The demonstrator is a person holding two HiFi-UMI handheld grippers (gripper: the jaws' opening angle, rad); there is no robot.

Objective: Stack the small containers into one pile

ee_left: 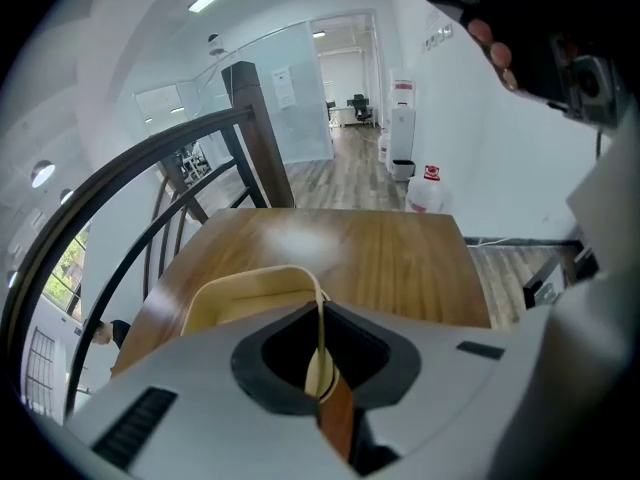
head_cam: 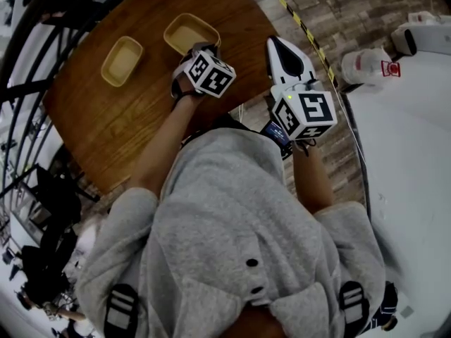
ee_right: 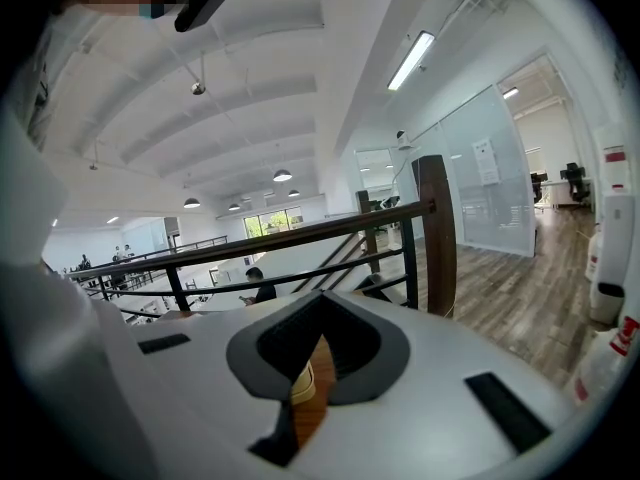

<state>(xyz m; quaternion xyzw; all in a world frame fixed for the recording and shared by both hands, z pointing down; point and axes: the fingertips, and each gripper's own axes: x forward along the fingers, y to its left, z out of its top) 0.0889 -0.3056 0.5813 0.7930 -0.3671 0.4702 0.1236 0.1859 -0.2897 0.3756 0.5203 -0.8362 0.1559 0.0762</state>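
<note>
The left tongs (head_cam: 200, 48) pinched the near rim of a yellow container (head_cam: 184, 31) at the far side of the wooden counter (head_cam: 106, 118), with a second container (head_cam: 122, 60) apart to its left. The right tongs (head_cam: 279, 45), nearly together and empty, hovered by the counter's right edge.
</note>
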